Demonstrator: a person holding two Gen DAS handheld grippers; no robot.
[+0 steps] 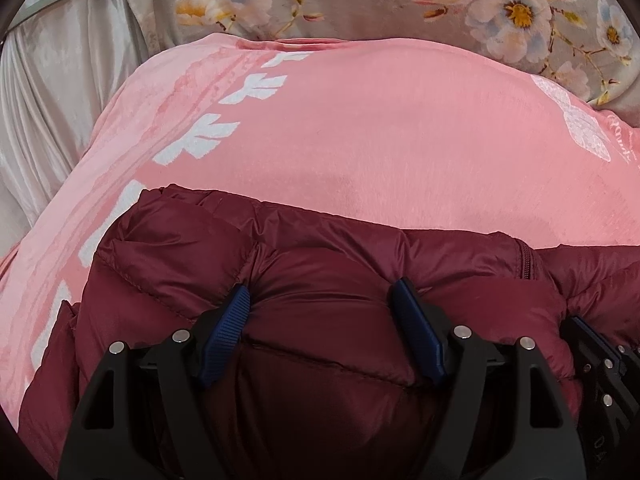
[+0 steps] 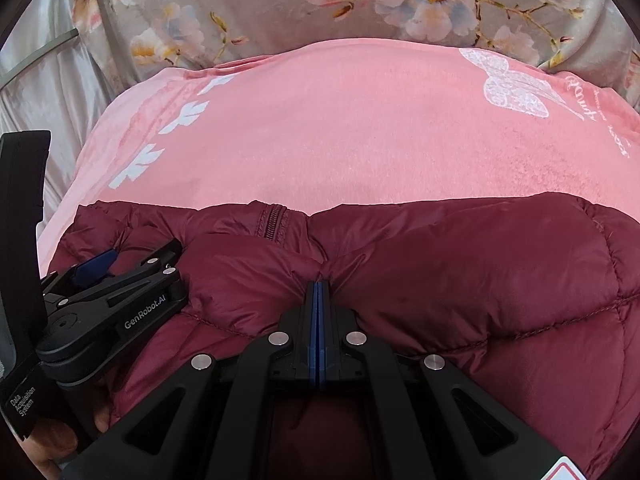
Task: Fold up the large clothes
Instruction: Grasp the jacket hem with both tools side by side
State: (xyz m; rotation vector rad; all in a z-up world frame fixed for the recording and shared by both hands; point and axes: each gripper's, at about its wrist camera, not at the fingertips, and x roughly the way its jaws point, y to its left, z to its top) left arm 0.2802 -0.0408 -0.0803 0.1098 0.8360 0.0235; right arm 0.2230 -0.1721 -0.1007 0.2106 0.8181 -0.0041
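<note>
only the right view shows the right gripper (image 2: 319,288) pinching the jacket (image 2: 460,280); left gripper (image 1: 320,300) fingers wide, pressing it; jacket lies sideways.

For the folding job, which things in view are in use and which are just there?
In use:
maroon puffer jacket
left gripper, open around a jacket fold
right gripper, shut on jacket fabric

Just there:
pink blanket
floral sheet

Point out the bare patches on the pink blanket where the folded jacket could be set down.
The pink blanket lies bare beyond the maroon puffer jacket, between its white leaf border and white butterfly print. Near side is crowded: the jacket fills it, the open left gripper straddling a puff, the right gripper shut on fabric.
</note>
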